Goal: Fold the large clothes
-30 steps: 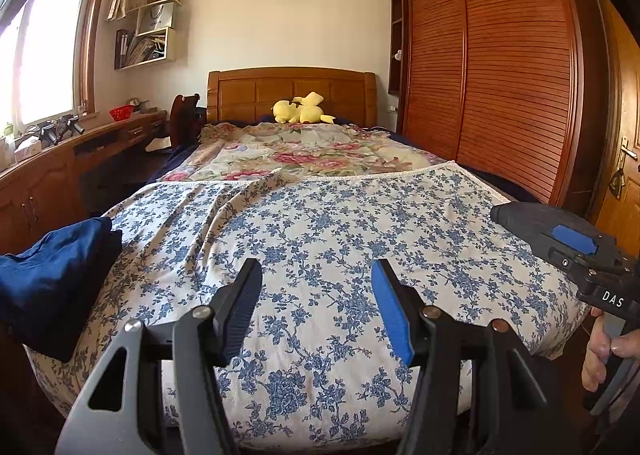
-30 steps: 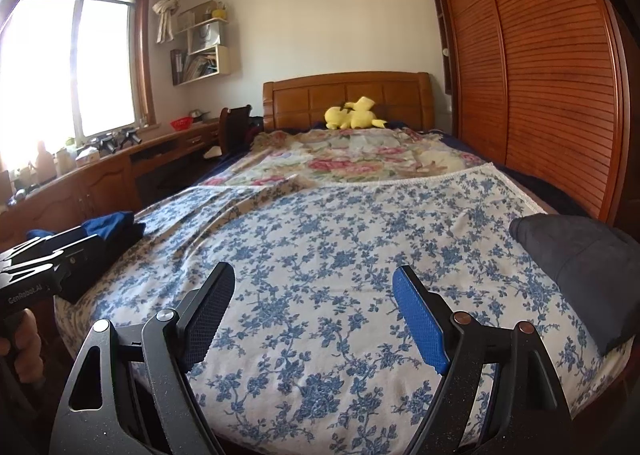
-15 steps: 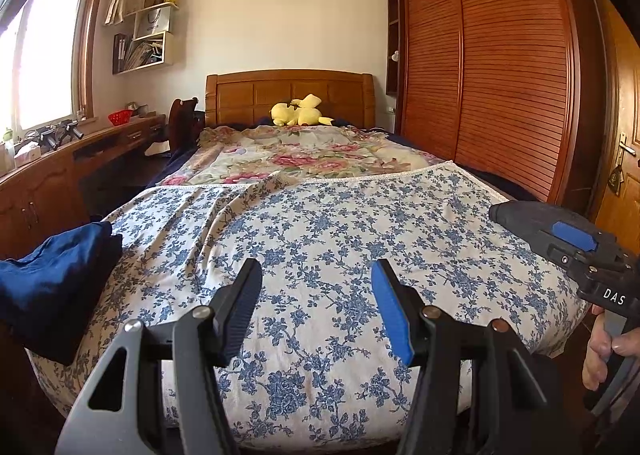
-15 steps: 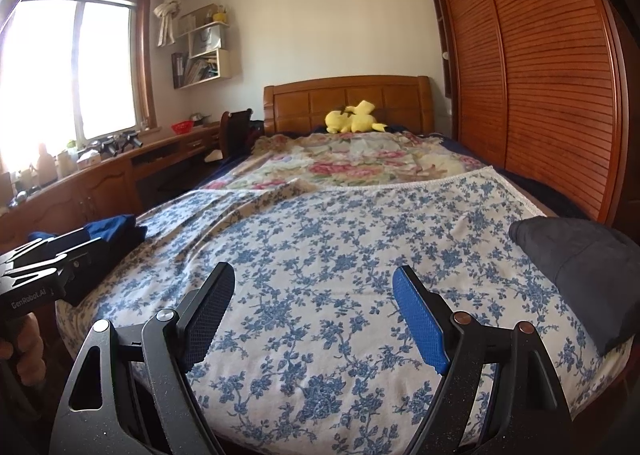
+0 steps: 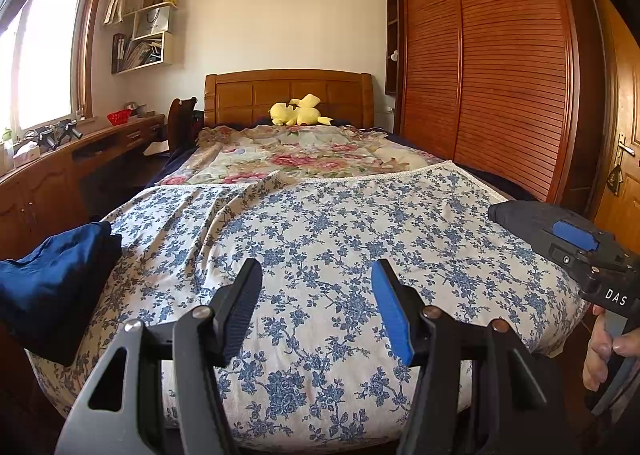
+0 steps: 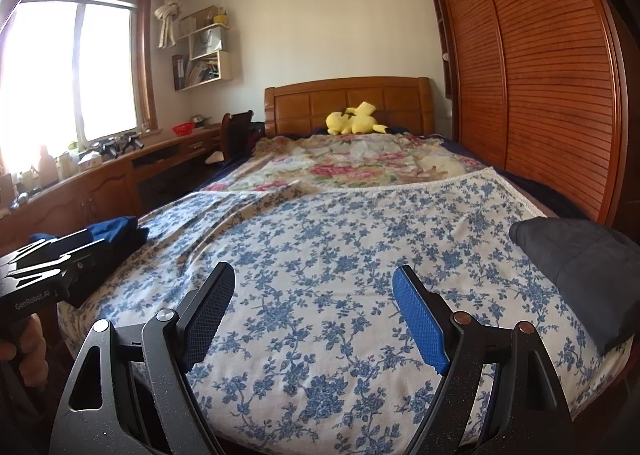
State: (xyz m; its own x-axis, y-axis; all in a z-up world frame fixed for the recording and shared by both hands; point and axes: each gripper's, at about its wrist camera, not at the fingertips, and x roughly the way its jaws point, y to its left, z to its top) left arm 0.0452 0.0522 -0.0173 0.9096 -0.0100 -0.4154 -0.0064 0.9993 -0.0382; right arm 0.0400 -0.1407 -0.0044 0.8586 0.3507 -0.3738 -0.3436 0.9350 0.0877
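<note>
Hovering over the near end of the bed [image 5: 320,223], kept the left tongs [image 5: 316,271] and the right tongs [image 6: 312,275] side by side, both spread wide with nothing between the pads. Changed very little across the last second: drifted only slightly, tilting the view a touch, with the jaws held at the same wide gap throughout. Left the cloth where it was, too. Showed a blue garment [image 5: 56,287] bunched in thick layers on the near left corner of the bed, partly hanging over the edge, and a dark grey garment [image 6: 580,275] lying flat and compact at the near right edge. Kept the flowered sheet between them bare, with a few loose wrinkles toward the far left. Touched neither piece. Judged as a pause rather than progress: fitted equally well two garments waiting to be spread and folded, or two already folded and parked at the sides. Could not settle which from this alone.
</note>
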